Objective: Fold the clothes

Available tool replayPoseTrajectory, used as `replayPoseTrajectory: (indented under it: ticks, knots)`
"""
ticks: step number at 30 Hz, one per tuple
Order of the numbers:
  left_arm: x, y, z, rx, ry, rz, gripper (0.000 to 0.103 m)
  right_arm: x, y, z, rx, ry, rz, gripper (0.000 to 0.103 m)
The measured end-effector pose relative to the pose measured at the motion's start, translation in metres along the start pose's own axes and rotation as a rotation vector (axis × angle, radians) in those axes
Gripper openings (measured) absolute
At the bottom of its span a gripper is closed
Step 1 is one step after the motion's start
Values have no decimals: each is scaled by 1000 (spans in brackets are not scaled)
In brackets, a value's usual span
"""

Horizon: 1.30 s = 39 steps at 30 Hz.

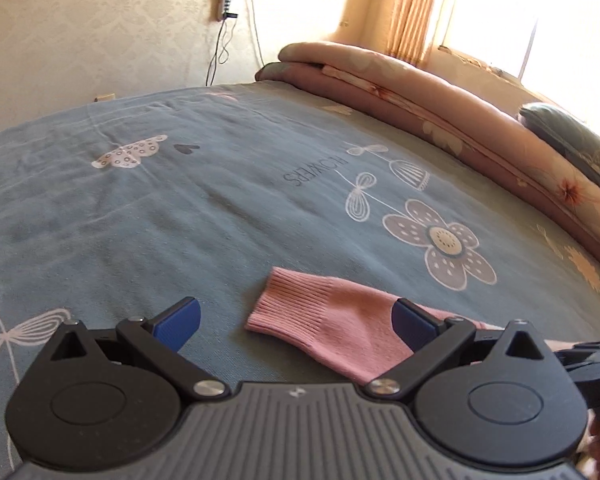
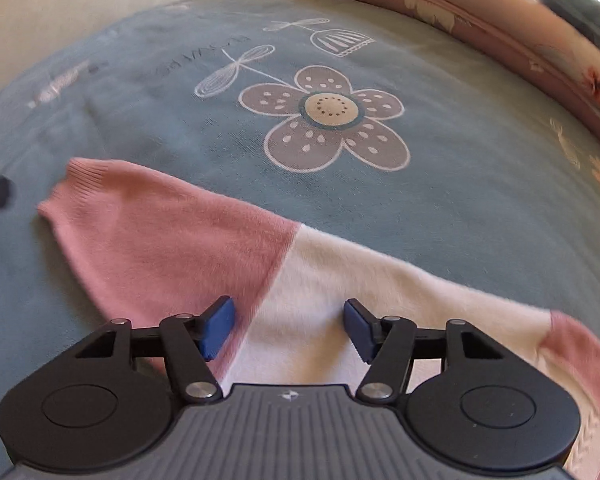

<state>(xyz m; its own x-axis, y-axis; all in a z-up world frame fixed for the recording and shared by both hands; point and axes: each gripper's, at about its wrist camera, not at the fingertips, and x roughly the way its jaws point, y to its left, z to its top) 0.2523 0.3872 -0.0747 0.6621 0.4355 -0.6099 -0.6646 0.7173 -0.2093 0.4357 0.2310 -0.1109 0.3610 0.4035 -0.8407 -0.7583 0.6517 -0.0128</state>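
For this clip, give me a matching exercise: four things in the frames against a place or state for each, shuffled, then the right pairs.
Things:
1. sleeve cuff
2. white sleeve section
3. folded quilt
4. left gripper

Place or state:
A. stacked along the far edge of the bed
B. pink ribbed end lying flat on the bedspread
C. jaws wide apart, gripping nothing
D. directly ahead of the right gripper

Pairs: 1-B, 2-D, 3-A, 4-C
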Motion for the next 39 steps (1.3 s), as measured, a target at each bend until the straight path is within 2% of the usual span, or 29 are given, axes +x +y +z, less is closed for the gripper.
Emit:
replayPoseTrajectory:
  ticks: [4,8,10,14,17,21,24,27,33,34,35,37,39]
  knots:
    - [1,4,2,-6,3,-4,101,6,0,14,33,-32,0,67]
    - [-2,9,3,-23,-13,-8,101,1,0,22,97,13,69,67]
    - [-4,14,5,-45,-20,-9,101,4,12,21,65,25,57,67]
    - [-6,19,6,-70,-20,-9,101,25,35,29,17,7,-5,82]
    - [-2,20,6,-68,-9,-10,101,33,38,41,23,-11,-10,84]
    - [5,18,4,-62,15,-21,101,2,17,47,81,-16,59,83]
    - [9,13,1,-54,32,-34,101,-42,-1,45,88,-22,29,84]
    - [9,3,-1,-30,35,-63,101,-95,-17,31,74,-34,-6,87]
    - [10,-24,-8,21,56,-132,101,-189,-41,-37,11,0,-203,91]
    - [9,-29,-10,37,59,-137,101,-203,-44,-49,8,-1,-233,96]
    - [9,-35,-12,52,62,-144,101,-213,-46,-63,13,-13,-252,102]
    - [6,-46,-15,80,66,-160,101,-227,-51,-87,33,-38,-273,103]
    - [2,-56,-19,109,64,-177,101,-223,-59,-107,85,-54,-272,102]
